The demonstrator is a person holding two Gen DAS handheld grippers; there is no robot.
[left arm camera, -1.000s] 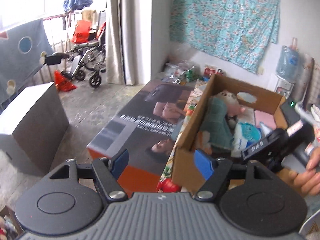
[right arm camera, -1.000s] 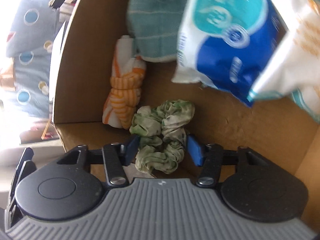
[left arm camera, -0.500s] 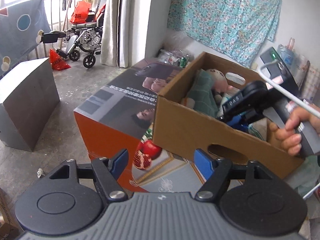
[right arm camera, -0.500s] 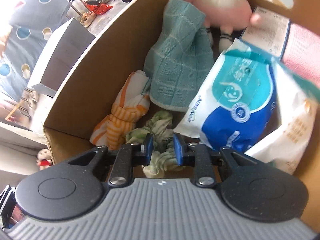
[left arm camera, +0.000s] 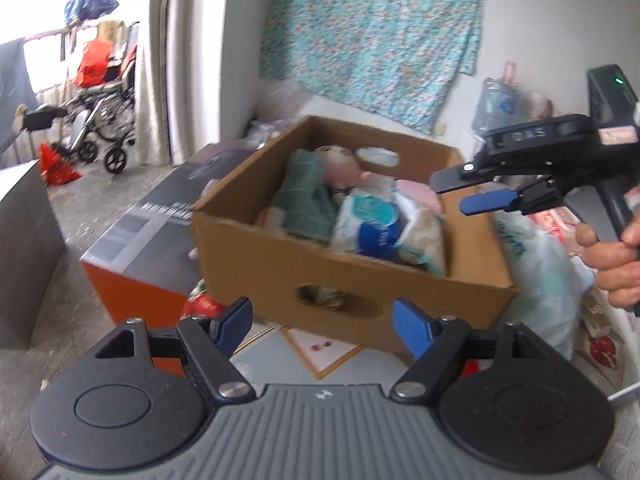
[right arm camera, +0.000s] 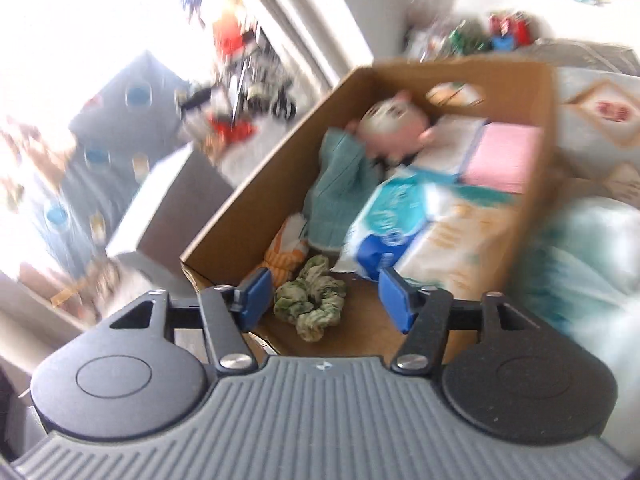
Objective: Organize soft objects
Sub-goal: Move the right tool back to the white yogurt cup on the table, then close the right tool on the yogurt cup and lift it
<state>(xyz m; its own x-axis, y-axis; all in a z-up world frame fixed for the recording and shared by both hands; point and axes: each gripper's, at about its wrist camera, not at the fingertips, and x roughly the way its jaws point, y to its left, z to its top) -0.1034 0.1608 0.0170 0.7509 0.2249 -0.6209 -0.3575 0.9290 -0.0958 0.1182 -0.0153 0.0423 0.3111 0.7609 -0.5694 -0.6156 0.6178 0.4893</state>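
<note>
Since a moment ago the right tongs (right arm camera: 324,300) have lifted clear of the green scrunchie (right arm camera: 312,302), jaws just reopened, nothing between them.

Left wrist view: left tongs (left arm camera: 322,326) wide apart, empty, short of the cardboard box (left arm camera: 280,276) near wall. Right tongs (left arm camera: 468,192) hang above the box's right rim, parted, gripping nothing.

Right wrist view: scrunchie lies on the box (right arm camera: 248,208) floor at its near end, beside the orange striped cloth (right arm camera: 286,254) and blue tissue pack (right arm camera: 384,228).

In the cardboard box (right arm camera: 256,184): scrunchie (right arm camera: 311,302) nearest, striped cloth (right arm camera: 286,252) just behind, plush toy (right arm camera: 394,124) at far end.
</note>
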